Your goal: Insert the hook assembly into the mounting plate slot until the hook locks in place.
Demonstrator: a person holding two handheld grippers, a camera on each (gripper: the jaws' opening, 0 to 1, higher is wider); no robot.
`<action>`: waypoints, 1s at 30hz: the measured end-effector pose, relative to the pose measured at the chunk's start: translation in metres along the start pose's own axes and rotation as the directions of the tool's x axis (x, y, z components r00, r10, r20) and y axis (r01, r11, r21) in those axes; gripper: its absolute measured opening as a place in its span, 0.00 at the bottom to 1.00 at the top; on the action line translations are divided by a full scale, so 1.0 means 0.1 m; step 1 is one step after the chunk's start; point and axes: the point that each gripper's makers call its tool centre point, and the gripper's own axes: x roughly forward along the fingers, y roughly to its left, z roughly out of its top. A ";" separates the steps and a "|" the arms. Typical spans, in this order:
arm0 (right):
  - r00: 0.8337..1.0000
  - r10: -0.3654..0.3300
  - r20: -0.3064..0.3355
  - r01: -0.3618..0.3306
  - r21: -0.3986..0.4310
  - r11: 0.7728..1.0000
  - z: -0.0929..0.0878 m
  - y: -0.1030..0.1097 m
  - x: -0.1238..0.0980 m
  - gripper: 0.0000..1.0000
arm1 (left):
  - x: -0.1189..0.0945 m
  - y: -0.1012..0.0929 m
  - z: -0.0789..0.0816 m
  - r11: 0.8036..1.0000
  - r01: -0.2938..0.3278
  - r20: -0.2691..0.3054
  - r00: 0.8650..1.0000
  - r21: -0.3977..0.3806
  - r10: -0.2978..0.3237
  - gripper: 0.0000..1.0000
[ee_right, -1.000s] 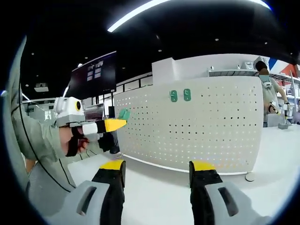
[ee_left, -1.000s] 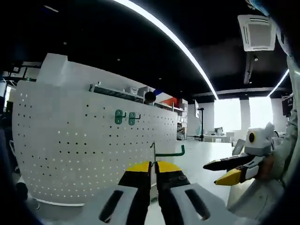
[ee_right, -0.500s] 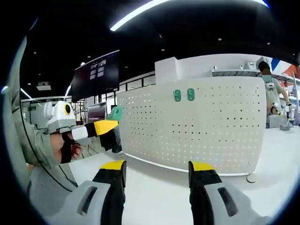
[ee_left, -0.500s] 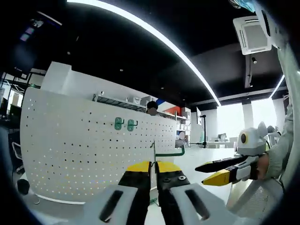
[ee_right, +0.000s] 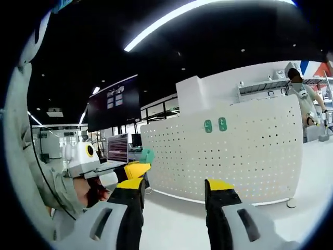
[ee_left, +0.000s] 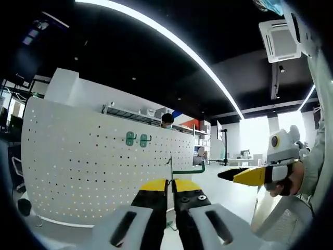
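1. Green hook [ee_left: 188, 170], a bent wire piece, sits clamped between the yellow-tipped jaws of the left gripper [ee_left: 170, 185], which are closed on it; its arm runs right and curls up at the end.
2. White pegboard panel [ee_left: 78, 172] stands upright ahead of that gripper, apart from the hook, with two green hooks [ee_left: 135, 139] already mounted side by side near its top.
3. From the right gripper view, the right gripper [ee_right: 173, 187] hangs with its jaws spread wide, nothing between them, facing the same pegboard panel [ee_right: 239, 156].
4. At the left of that view, a gloved hand [ee_right: 93, 190] carries the left gripper [ee_right: 136, 167], with the green hook [ee_right: 148, 155] at its tip.
5. A person [ee_right: 307, 104] stands behind the panel's right end.
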 end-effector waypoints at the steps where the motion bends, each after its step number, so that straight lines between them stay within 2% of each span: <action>1: 1.000 0.007 0.008 -0.007 -0.003 1.000 0.05 0.02 0.01 0.37 | 0.00 0.00 0.00 1.000 0.001 0.001 1.000 0.000 -0.001 0.04; 6: 0.999 0.035 0.032 -0.036 0.011 0.999 0.16 0.07 0.05 0.26 | 0.00 -0.02 0.01 1.000 0.007 -0.001 1.000 0.006 -0.007 0.04; 20: 0.992 0.127 0.025 -0.128 0.057 0.990 0.22 0.28 0.16 0.18 | 0.03 -0.13 0.07 0.999 0.040 0.004 0.999 0.012 -0.040 0.04; 30: 0.988 0.154 0.031 -0.155 0.054 0.986 0.26 0.38 0.24 0.17 | 0.03 -0.27 0.10 0.997 0.073 0.007 0.997 0.024 -0.073 0.04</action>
